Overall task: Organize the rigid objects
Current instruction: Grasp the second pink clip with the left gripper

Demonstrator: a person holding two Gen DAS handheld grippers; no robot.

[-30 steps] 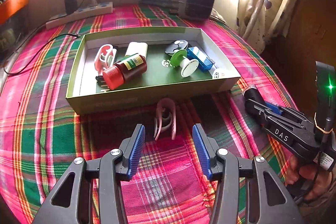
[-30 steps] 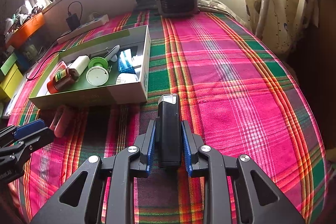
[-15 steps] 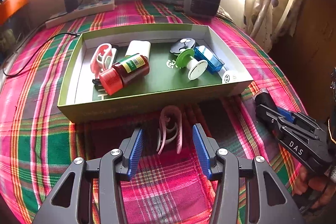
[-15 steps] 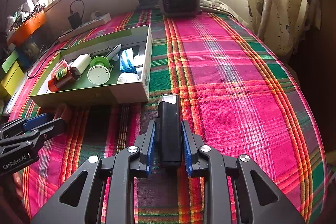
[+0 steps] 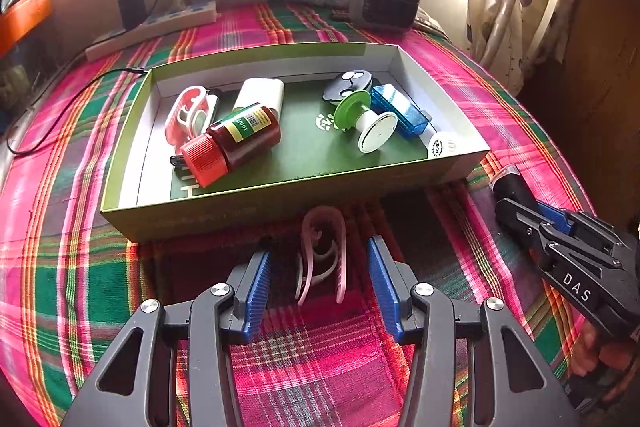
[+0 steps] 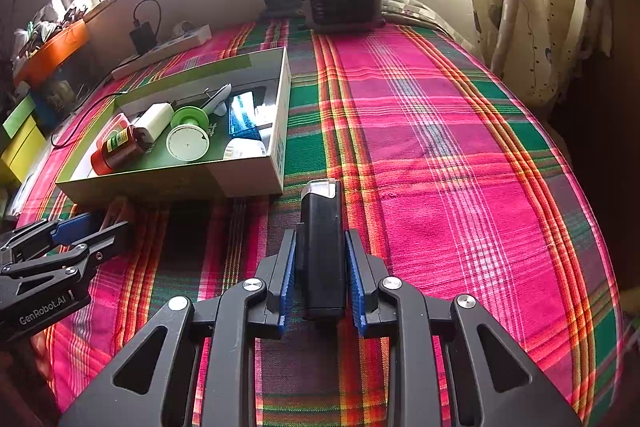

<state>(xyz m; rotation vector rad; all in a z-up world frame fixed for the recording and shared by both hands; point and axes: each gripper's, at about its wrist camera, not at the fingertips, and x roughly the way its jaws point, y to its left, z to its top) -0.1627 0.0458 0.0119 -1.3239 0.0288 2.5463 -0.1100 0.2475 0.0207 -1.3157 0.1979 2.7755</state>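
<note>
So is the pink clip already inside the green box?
No, the pink clip lies on the plaid cloth just outside the green box, between the open left claw's fingers.

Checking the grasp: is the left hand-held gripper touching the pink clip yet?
Apart. In the left wrist view, the left hand-held gripper straddles the pink clip with cloth visible on both sides.

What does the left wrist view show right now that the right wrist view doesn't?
Left wrist only: the pink clip lying whole on the cloth between the open left tongs, pads clear of it. Right wrist only: the black torch gripped along its body by the right tongs, and the yellow boxes at the left. Both: the green tray with its red-capped bottle.
</note>
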